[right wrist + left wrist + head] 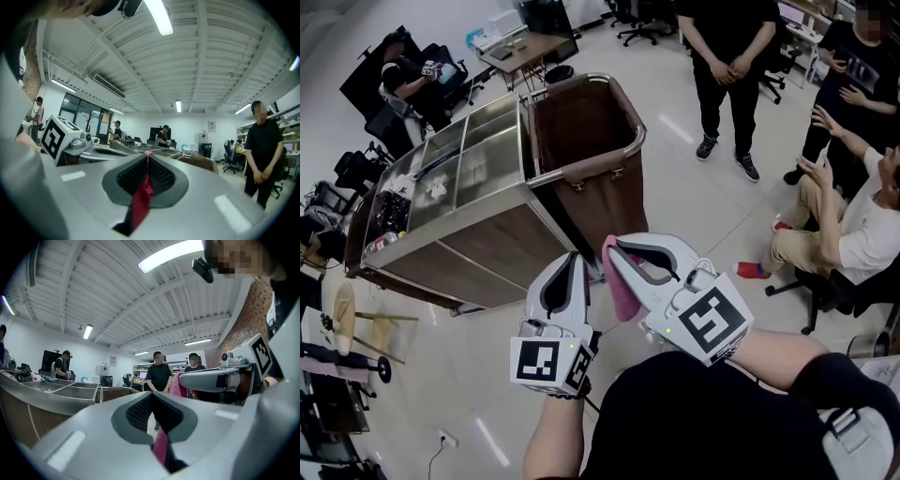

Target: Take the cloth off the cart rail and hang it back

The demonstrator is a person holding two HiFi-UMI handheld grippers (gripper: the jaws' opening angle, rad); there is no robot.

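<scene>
The pink cloth [621,284] hangs in the air between my two grippers, in front of the cart and off its rail [581,172]. My right gripper [610,243] is shut on the cloth's upper edge; in the right gripper view a strip of cloth [141,198] runs down between the closed jaws. My left gripper [575,256] sits close beside it at the left, also shut, with a fold of pink cloth [161,448] pinched low between its jaws. Both point roughly level toward the cart [497,202].
The steel-topped cart carries a brown laundry bag [581,127] at its right end. One person [731,66] stands beyond it, others sit at the right [848,216] and far left [412,80]. A wooden stand [356,328] is at the left.
</scene>
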